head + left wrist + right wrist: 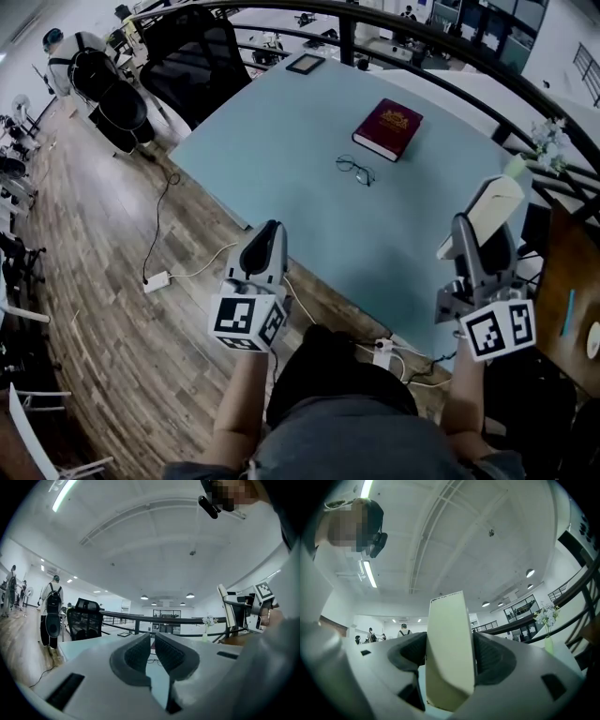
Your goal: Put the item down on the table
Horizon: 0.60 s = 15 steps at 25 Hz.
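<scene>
**Inspector:** Left side first. State of it?

**Operator:** My left gripper (152, 641) has its jaws drawn to a thin slit with nothing between them. It is held up and idle over the floor, just short of the worktop's (281, 141) near edge. I judge it is parked there to stay clear of the setting-down.

**Inspector:** And the right?

**Operator:** My right gripper (449, 644) is clamped on the item (446, 616), a pale cream flat box. It stands on end between the pads, its top well proud of them. Both broad faces are pinched, so it should not swing. The item is in the air and not touching the worktop, so the task is not yet done. The next move, as I judge it, is to carry it forward and lower it.

**Inspector:** Surface?

**Operator:** Pale blue, flat and mostly bare. Ahead of the left gripper and to its right lie spectacles (355, 170). Beyond them is a maroon book (387, 128), and a dark flat frame (306, 63) lies at the far edge. The stretch just ahead of the right gripper is open.

**Inspector:** Room?

**Operator:** To the left of the left gripper there is wood flooring (94, 234) with a power strip (157, 280). Black chairs (192, 56) stand further off. A dark railing (450, 47) runs past the far side. A vase of flowers (548, 145) stands beyond the right gripper.
</scene>
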Motion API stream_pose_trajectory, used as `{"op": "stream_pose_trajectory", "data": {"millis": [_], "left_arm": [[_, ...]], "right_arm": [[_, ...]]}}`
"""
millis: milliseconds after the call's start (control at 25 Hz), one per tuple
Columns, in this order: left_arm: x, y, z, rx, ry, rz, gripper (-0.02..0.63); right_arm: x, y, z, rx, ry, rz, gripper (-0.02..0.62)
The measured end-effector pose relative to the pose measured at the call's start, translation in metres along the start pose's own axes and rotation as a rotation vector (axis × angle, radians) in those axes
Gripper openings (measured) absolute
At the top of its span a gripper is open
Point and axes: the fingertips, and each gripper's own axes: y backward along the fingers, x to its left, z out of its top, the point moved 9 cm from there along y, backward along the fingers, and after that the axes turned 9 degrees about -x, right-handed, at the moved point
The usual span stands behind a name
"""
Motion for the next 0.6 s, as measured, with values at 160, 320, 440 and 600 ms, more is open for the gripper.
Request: {"op": "stream_pose_trajectory", "data": {"millis": [160, 320, 440, 600], "left_arm": [[0.004, -0.016, -0.004, 0.003, 0.008, -0.027, 0.032], [0.01, -0.037, -0.006, 0.009, 0.022, -0.066, 0.032], [0.017, -0.053, -0.009, 0.018, 0.032, -0.103, 0.032], [0.025, -0.07, -0.015, 0.035, 0.048, -0.14, 0.032]], "right_arm": [[-0.005, 0.0, -0.005, 0.007, 0.0, -0.036, 0.318], [-0.006, -0.007, -0.008, 0.012, 0.01, -0.073, 0.318], [-0.006, -0.016, -0.017, 0.033, 0.014, -0.098, 0.318], [-0.009, -0.029, -0.042, 0.093, -0.007, -0.132, 0.318]]}}
